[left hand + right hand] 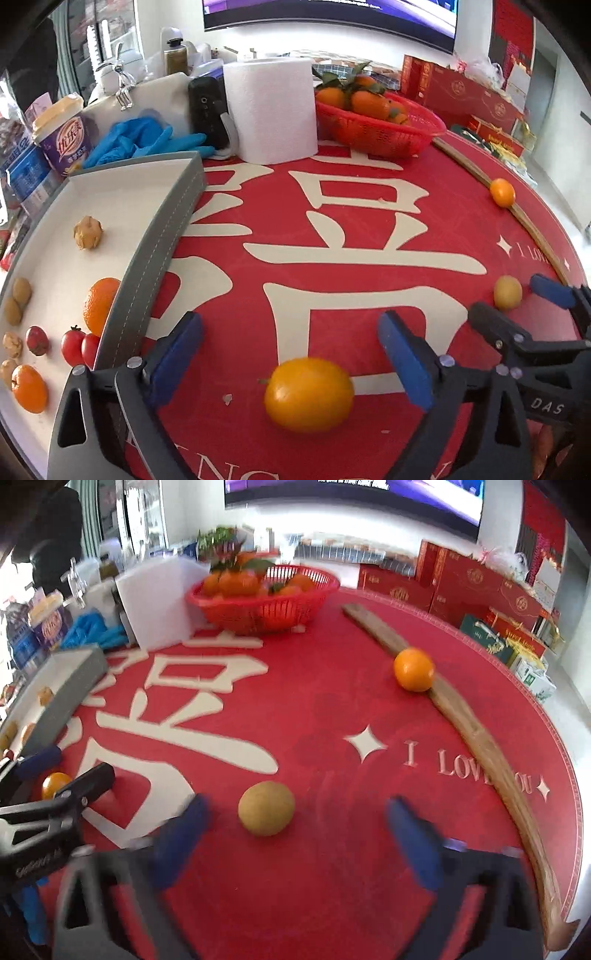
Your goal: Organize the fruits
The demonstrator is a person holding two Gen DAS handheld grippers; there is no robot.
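Between my left gripper's (291, 354) jaws, which stand wide apart and grip nothing, an orange kumquat (308, 394) lies on the red counter (332, 258), clear of both pads. Its long axis runs roughly crosswise, from one pad toward the other.

My right gripper (295, 834) is just as wide open and empty; a round yellowish fruit (266, 808) sits ahead of it, nearer the left pad, touching neither. One orange fruit (413, 669) rests against the wooden strip (480, 738) farther off.

Off to the left, the grey-walled tray (162, 236) holds two oranges (99, 305), two cherry tomatoes (73, 345), one red fruit (37, 340), and what I count as five brownish nuts (88, 232). So three fruits lie loose on the counter.
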